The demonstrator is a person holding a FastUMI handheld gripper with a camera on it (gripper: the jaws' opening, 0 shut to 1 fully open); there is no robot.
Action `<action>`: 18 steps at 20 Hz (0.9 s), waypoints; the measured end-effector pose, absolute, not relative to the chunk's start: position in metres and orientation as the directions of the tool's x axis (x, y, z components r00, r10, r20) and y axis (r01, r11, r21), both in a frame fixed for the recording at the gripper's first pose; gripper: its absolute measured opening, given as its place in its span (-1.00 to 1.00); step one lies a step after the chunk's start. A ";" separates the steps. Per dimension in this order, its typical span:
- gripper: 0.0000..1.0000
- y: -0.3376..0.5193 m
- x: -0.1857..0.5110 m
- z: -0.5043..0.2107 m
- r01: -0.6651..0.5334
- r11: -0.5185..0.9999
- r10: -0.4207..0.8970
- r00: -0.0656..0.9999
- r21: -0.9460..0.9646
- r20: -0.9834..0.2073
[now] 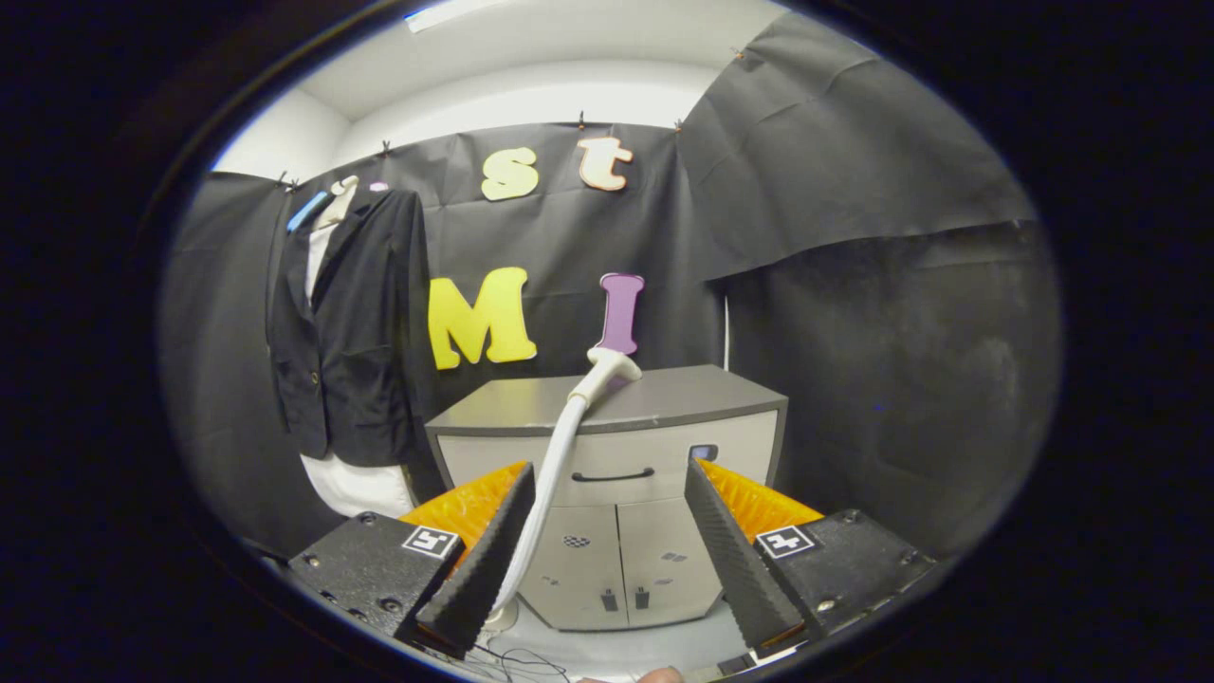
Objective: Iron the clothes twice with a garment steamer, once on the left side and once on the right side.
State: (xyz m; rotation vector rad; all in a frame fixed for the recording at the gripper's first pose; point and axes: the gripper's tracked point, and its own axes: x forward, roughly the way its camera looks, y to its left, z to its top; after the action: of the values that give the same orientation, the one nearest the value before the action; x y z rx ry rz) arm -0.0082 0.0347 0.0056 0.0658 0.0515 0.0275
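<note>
Ahead, the claw (pixel 607 560) stands wide, its fingers (pixel 484 560) spread and gripping nothing. Beyond them a low grey cabinet with a dark drawer handle (pixel 664 455) stands against the booth's wall, and the white garment steamer head (pixel 607 368) rests on its top, well beyond the fingertips. Its long axis slants, nozzle end up and away toward the wall, and its pale hose (pixel 545 493) drops down the cabinet front, passing just inside the left finger. A black jacket over a white shirt (pixel 346 332) hangs left of the cabinet.
</note>
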 end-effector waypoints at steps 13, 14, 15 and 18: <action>0.98 0.069 0.074 0.065 0.030 0.996 -0.017 0.988 0.079 -0.156; 0.98 0.074 0.091 0.073 0.008 0.996 0.007 0.986 0.090 -0.165; 0.98 0.076 0.108 0.078 -0.018 0.995 0.034 0.984 0.095 -0.174; 0.98 0.078 0.166 0.077 -0.069 0.989 0.102 0.957 0.128 -0.271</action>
State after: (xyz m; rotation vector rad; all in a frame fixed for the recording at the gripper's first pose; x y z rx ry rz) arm 0.1661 0.0781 0.0770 0.1183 0.2813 0.0872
